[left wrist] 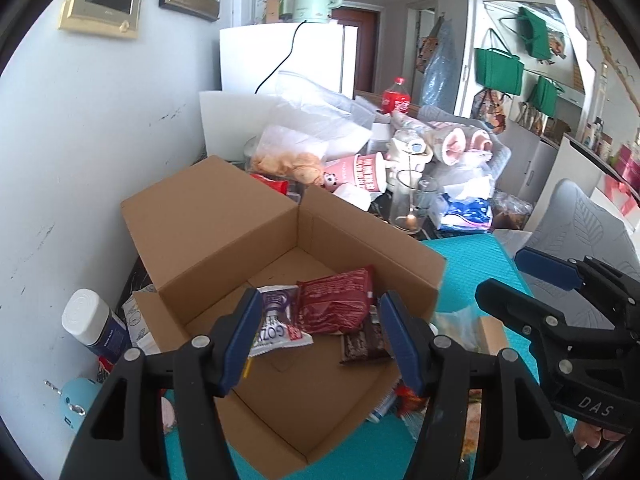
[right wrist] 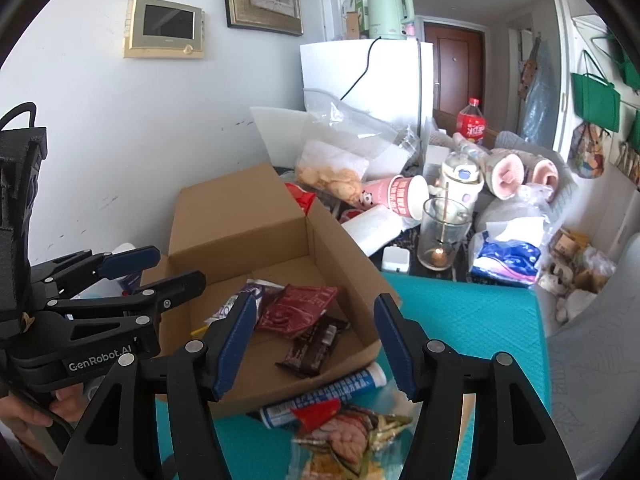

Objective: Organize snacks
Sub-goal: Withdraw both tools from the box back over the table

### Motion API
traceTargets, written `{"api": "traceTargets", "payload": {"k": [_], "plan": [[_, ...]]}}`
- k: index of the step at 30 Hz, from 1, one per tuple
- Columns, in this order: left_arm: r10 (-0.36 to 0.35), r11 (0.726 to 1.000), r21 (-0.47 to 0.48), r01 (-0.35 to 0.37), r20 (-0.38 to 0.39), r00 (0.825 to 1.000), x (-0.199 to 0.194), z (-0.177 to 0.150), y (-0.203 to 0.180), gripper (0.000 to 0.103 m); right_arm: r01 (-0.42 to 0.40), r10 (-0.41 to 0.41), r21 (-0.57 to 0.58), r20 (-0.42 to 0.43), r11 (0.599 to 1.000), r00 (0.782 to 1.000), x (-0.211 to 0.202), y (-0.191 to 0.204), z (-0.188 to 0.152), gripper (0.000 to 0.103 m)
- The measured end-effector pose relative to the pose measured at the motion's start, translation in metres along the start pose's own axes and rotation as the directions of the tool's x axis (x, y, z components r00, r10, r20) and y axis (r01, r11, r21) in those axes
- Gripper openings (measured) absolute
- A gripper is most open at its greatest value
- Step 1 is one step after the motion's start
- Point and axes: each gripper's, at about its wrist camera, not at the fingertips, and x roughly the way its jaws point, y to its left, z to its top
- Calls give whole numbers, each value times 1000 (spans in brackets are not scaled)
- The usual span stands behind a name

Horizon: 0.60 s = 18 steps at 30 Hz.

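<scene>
Brown cardboard box (right wrist: 256, 224), flaps up, sits on the teal textured mat (right wrist: 472, 312). Inside we see a dark red foil snack packet (right wrist: 296, 308), a purple-and-white wrapper (right wrist: 248, 296) under its left edge, and a dark brown chocolate bar wrapper (right wrist: 316, 344) nearest the front wall. Our left gripper (left wrist: 320, 336) hangs over the box with jaws spread and nothing between them. Our right gripper (right wrist: 316, 344) hovers at the box's front-right corner, jaws also apart and empty. Just outside the front wall lie a white-and-blue tube (right wrist: 324, 396) and a crinkly clear snack bag with red and tan print (right wrist: 352, 436), touching. Behind the box we note clutter: a clear glass (right wrist: 442, 236), a pink paper cup (right wrist: 396, 194), a clear bag of chips (right wrist: 332, 172) and a red cola bottle (right wrist: 472, 122).
</scene>
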Motion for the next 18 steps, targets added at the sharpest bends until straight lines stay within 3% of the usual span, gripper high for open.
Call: {"api": "traceTargets", "payload": {"k": [10, 18], "plan": [[-58, 997, 59, 59, -10, 998, -31, -30, -37, 60, 42, -43, 29, 26, 999, 999, -45, -11, -34, 66], [-83, 992, 88, 89, -69, 994, -27, -58, -60, 61, 103, -103, 62, -2, 993, 995, -62, -23, -70, 71]]}}
